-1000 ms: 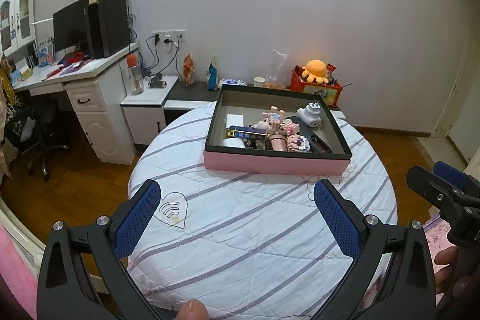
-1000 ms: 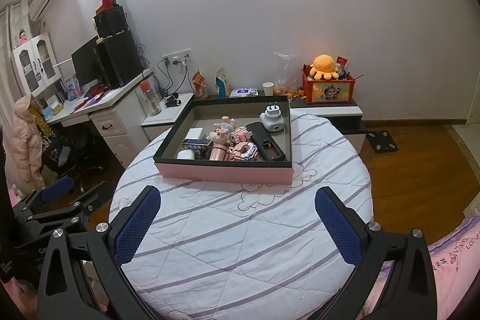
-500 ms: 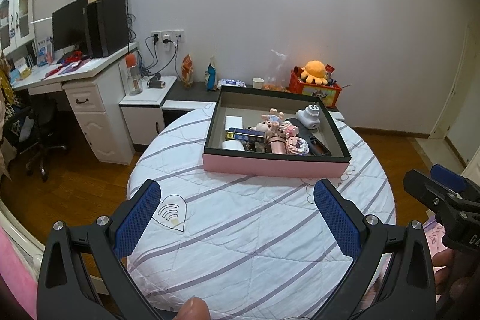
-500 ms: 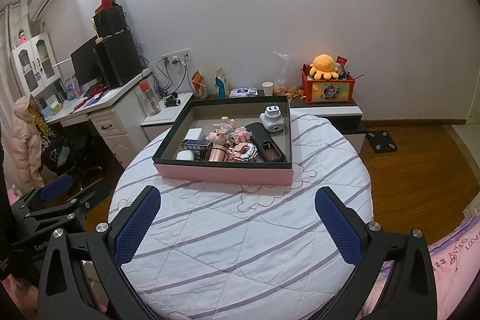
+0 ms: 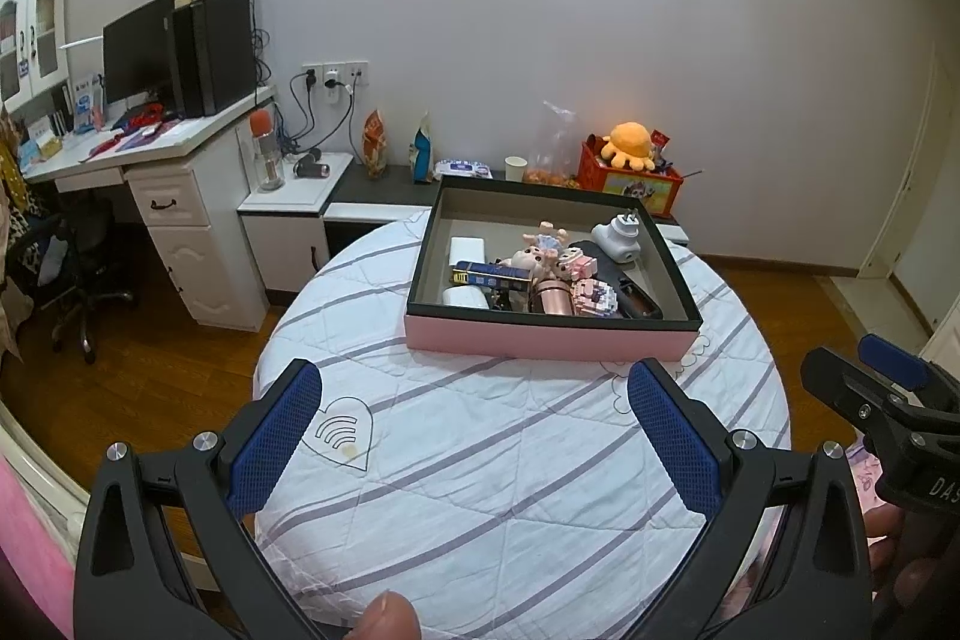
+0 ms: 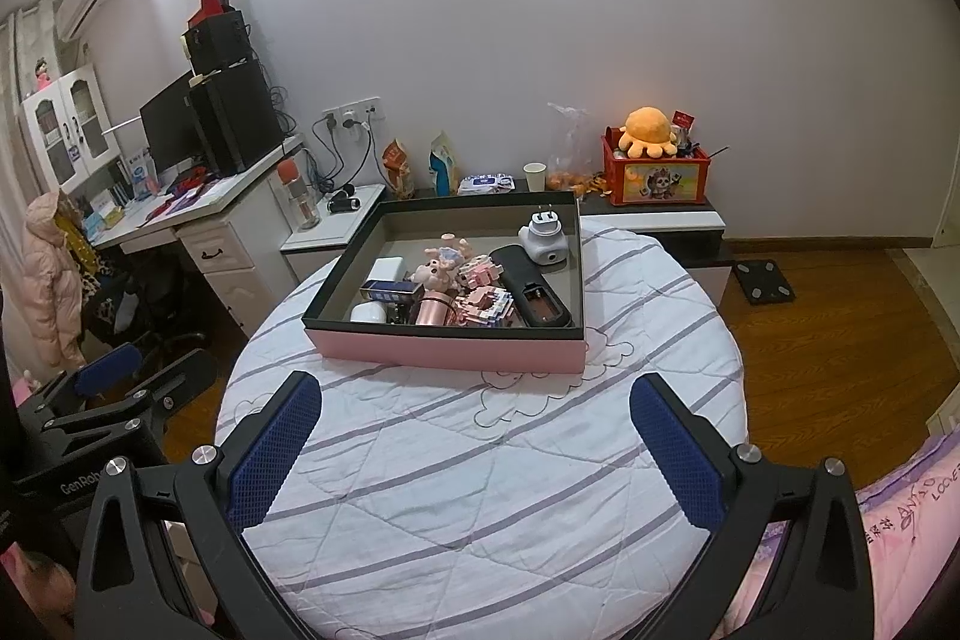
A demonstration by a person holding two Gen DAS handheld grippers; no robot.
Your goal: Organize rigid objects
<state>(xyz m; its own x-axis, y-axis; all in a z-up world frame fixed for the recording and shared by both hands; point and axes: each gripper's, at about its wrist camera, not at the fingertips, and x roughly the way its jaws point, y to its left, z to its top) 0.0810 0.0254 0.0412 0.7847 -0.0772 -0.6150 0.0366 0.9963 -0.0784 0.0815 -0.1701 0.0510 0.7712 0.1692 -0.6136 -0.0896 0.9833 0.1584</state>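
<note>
On the round table, pink box [image 5: 543,340] of jumbled trinkets, both claws [image 5: 474,427] [image 6: 477,430] spread apart, empty

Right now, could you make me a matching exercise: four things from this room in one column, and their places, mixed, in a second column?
Things:
1. white plug adapter
2. orange octopus plush
3. black monitor
4. paper cup

Places:
A. on the white desk
B. far right corner of the pink box
C. on top of the red crate
D. on the dark shelf by the wall

Pairs: 1-B, 2-C, 3-A, 4-D

Both tools, left [image 5: 474,400] and right [image 6: 474,412], gape wide, empty.
</note>
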